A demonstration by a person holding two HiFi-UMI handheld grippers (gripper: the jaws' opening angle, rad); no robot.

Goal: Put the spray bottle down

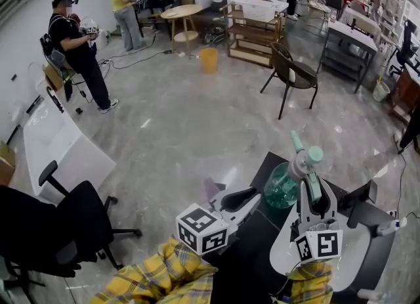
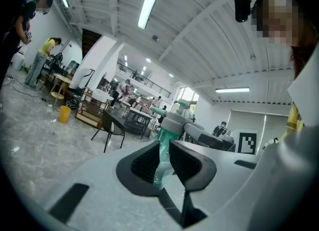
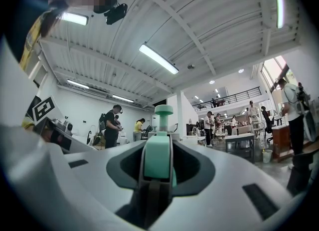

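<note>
The spray bottle [image 1: 281,188] is clear green with a pale green and grey spray head [image 1: 310,158]. It hangs tilted above the near edge of the black table [image 1: 371,225]. My right gripper [image 1: 308,183] is shut on the spray head from behind. In the right gripper view the green trigger piece [image 3: 157,156] fills the gap of that gripper [image 3: 157,175]. My left gripper [image 1: 240,199] hangs just left of the bottle without touching it. In the left gripper view this gripper [image 2: 163,164] has its jaws all but closed, and the bottle [image 2: 164,134] shows through the narrow slit.
A black office chair [image 1: 62,230] and a white desk [image 1: 59,148] stand to the left. Farther off are a brown chair [image 1: 293,73], a yellow bin [image 1: 209,60], shelving [image 1: 252,30] and several people. Small items lie at the table's right edge [image 1: 387,227].
</note>
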